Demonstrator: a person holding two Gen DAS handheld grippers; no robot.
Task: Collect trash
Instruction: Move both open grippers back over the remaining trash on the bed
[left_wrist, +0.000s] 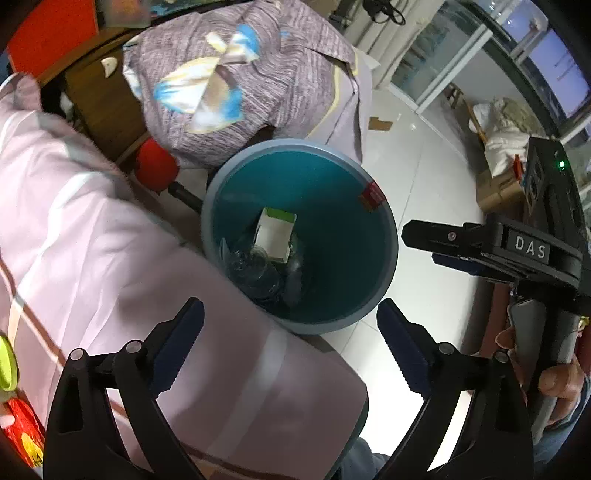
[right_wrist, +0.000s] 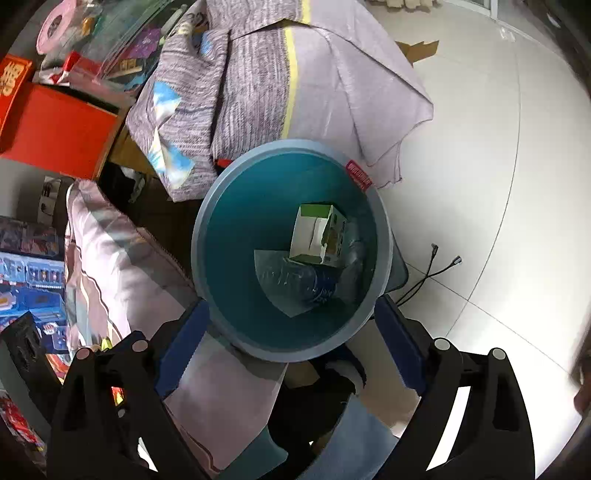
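A round blue trash bin (left_wrist: 218, 199) stands on the white floor beside the bed; it also shows in the right wrist view (right_wrist: 207, 229). Inside lie a white and green carton (left_wrist: 275, 234) (right_wrist: 316, 236) and a crushed clear plastic bottle (left_wrist: 255, 271) (right_wrist: 299, 280). My left gripper (left_wrist: 290, 338) is open and empty, just above the bin's near rim. My right gripper (right_wrist: 291, 336) is open and empty over the bin's near rim; it also shows in the left wrist view (left_wrist: 436, 243), to the right of the bin.
A pink quilt (left_wrist: 85, 236) lies left of the bin. A purple-grey blanket (left_wrist: 251, 74) (right_wrist: 288, 81) hangs behind it. A red box (right_wrist: 55, 125) and clutter sit at the left. Black cables (right_wrist: 432, 273) and cardboard scraps (right_wrist: 417, 50) lie on the tile floor.
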